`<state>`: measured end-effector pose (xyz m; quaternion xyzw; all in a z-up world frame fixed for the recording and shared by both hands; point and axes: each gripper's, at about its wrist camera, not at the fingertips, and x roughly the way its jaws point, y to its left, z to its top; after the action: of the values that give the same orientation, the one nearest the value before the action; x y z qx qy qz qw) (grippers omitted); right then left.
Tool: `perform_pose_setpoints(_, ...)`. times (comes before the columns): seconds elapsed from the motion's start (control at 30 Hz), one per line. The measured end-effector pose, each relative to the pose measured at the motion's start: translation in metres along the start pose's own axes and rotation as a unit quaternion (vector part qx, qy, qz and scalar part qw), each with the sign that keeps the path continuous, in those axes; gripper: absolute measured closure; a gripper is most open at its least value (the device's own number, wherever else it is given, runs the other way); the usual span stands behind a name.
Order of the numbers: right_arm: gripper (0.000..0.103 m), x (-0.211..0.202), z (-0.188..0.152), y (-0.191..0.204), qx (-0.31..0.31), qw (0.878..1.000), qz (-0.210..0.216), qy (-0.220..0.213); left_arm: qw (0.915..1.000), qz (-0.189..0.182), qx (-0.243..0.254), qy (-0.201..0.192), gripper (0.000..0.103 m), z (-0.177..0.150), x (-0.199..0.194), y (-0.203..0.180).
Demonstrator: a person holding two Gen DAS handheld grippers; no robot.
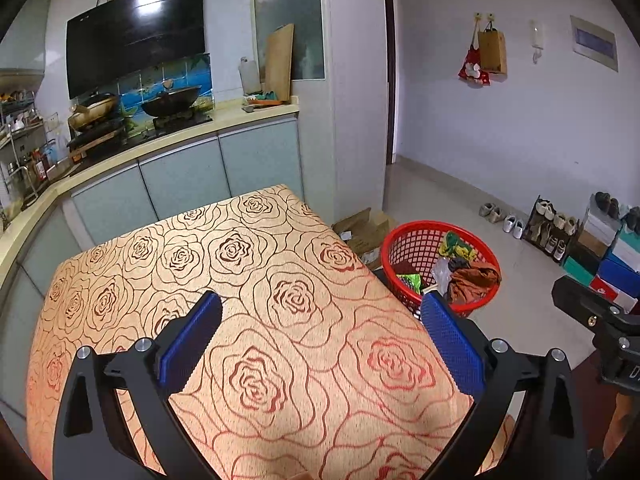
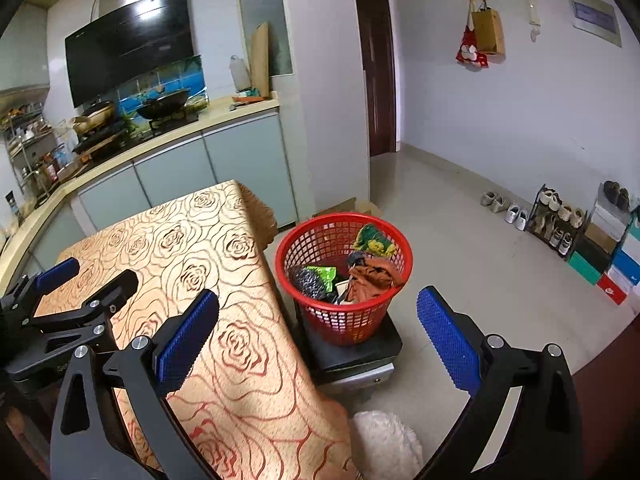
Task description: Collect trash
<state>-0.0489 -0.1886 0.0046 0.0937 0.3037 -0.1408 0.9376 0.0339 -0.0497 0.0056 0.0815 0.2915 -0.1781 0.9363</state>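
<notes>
- The left gripper (image 1: 320, 320) hangs over the table (image 1: 256, 280) in the lower middle of the left wrist view, its blue-padded fingers (image 1: 192, 340) spread wide with nothing between them.
- The right gripper (image 2: 316, 320) is likewise released, its two blue pads far apart; one finger lies over the table edge, the other over the floor (image 2: 460, 240).
- The red basket (image 2: 344, 276) sits in the middle of the right wrist view, just beside the table's right edge, on a dark box-like stand (image 2: 356, 356).
- Inside the basket lies the trash (image 2: 372, 276): an orange-brown crumpled piece, a green wrapper, a yellow-green wrapper against the far wall, and a dark rounded lump at the left.
- In the left wrist view the basket (image 1: 408, 248) shows at right of centre, partly hidden behind the table edge and the right fingertip.
- The table is covered by a tan cloth with red rose outlines.
- Cardboard boxes (image 1: 364, 232) lie on the floor behind the basket, next to the table corner.
- A white fluffy thing (image 2: 384, 440) lies at the lower middle, beside the hanging cloth.
- Upper left: a counter with a wok (image 2: 164, 104), a pan and a black range hood (image 2: 128, 44).
- At the far right stand a shoe rack (image 2: 556, 220) and stacked shoeboxes (image 2: 612, 256); a red box carries a white swoosh mark.
- Two bags hang on the wall (image 2: 480, 36) at upper right.
- No other writing is legible.
</notes>
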Motion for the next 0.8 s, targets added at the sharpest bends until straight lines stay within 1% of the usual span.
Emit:
perform_pose_setpoints(0.17, 0.006, -0.004, -0.007, 0.000, -0.001, 1.000, -0.002, 0.008, 1.0000, 0.002, -0.002, -0.001, 0.007, -0.005, -0.009, 0.000)
perform_pose_setpoints(0.47, 0.006, -0.009, -0.008, 0.002, -0.005, 1.000, 0.002, 0.001, 0.9997, 0.006, -0.019, -0.013, 0.007, -0.002, -0.021, 0.006)
perform_pose_setpoints(0.8, 0.006, -0.008, -0.006, 0.003, -0.009, 1.000, 0.000, 0.003, 0.9996, 0.009, -0.024, -0.014, 0.007, -0.003, -0.021, 0.010)
